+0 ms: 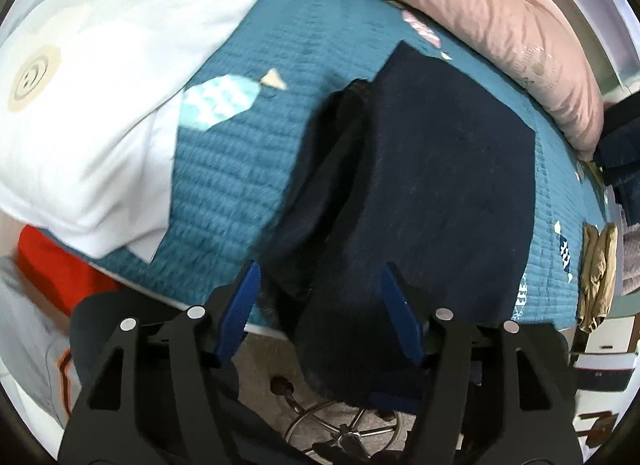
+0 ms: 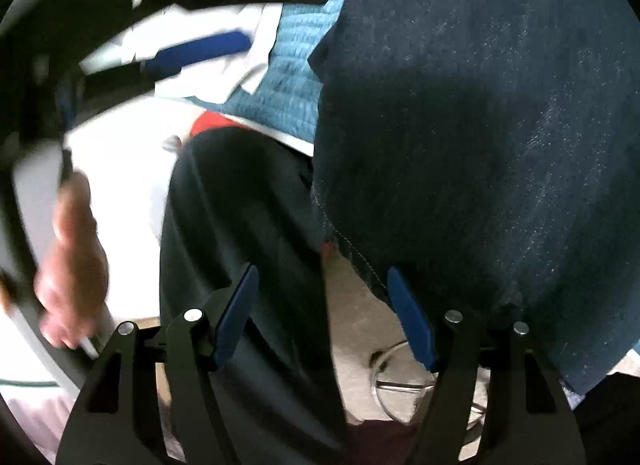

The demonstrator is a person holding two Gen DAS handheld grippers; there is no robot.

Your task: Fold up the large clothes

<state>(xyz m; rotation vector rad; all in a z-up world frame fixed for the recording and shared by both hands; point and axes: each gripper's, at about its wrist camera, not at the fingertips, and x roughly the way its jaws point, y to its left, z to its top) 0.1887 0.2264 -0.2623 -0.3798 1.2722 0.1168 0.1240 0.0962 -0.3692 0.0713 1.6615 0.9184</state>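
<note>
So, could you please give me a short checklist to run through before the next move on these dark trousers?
1. Left claw open, pads off the cloth: ok.
2. Right claw open: ok.
3. Dark trousers resting on the teal bedspread: ok.
4. Whole garment on the bed: not ok, one end hangs over the edge.
5. Fold lying flat: not ok, a bunched ridge runs along its left side.
6. Fold edges lined up: cannot tell.
</note>
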